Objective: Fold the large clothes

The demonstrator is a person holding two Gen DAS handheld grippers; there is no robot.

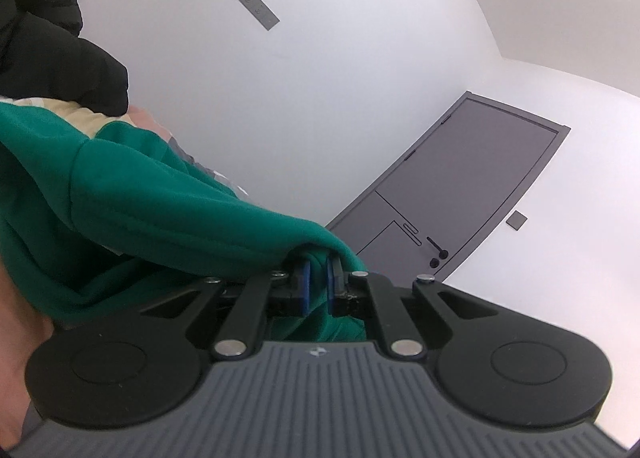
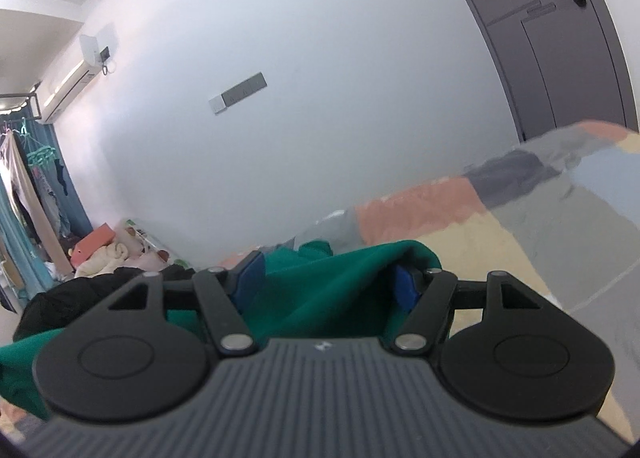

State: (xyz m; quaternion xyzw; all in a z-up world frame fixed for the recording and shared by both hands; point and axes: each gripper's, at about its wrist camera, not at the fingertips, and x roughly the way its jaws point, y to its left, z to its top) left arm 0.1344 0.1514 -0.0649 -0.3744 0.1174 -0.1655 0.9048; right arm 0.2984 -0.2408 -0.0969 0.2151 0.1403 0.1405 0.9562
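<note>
A large green sweatshirt [image 1: 132, 194] is held up in the air. In the left wrist view my left gripper [image 1: 319, 278] is shut on a bunched edge of it, and the cloth drapes away to the left. In the right wrist view my right gripper [image 2: 332, 280] stands wide open, with green sweatshirt cloth [image 2: 332, 290] lying between and over its blue pads [image 2: 252, 278]. The pads do not press the cloth.
A bed with a patchwork cover [image 2: 500, 218] lies ahead on the right. A black jacket [image 1: 48, 42] hangs at upper left, and black clothes [image 2: 80, 298] lie at left. A grey door [image 1: 460, 186] and white wall [image 2: 320, 98] stand behind.
</note>
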